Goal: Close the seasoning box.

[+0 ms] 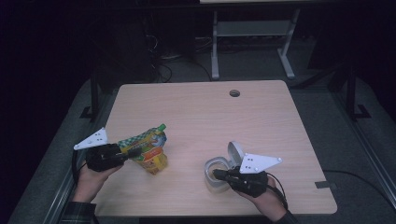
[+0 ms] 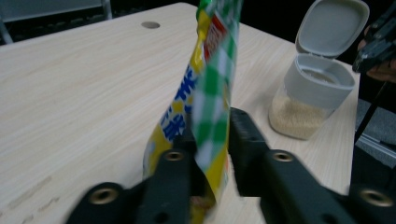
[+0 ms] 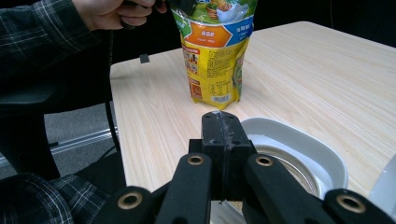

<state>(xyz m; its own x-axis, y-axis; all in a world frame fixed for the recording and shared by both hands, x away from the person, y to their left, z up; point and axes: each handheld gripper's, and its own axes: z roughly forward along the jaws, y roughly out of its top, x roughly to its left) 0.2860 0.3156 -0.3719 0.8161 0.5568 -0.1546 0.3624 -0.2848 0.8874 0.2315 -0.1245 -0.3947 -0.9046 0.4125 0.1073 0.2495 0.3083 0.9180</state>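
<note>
The yellow-and-green printed foil snack pouch (image 1: pixel 148 150) stands on its base at the near left of the table, and we find its long axis running upward with a lean to the far right, its green corner tip highest. Starting nearest, the right gripper (image 1: pixel 219 175) sits at the near right, its jaws brought fully together; in the right gripper view they press on the near rim of the clear plastic jar with a grey collar and flip lid (image 3: pixel 299 149), though whether they pinch that rim or merely rest on it we cannot tell. The jar stands just to the far side of that hand, its rounded grey lid (image 2: pixel 332 25) hinged open and upright, and pale fine grains fill its see-through lower part. To the left, the left gripper (image 1: pixel 132 152) reaches in level from the left edge and straddles the pouch's upper flat seam; in the left gripper view the crinkled glossy film passes between the two black jaws, the left pad against it and a slim gap showing on the right, so we judge the clamp slack rather than firm. The pouch lies well apart from the jar, to its left, so the left hand is plainly the nearer one to carry it across. Beyond both, the pale wood-grain tabletop (image 1: pixel 210 112) runs bare to a small round cable hole (image 1: pixel 234 93) near the far edge.
</note>
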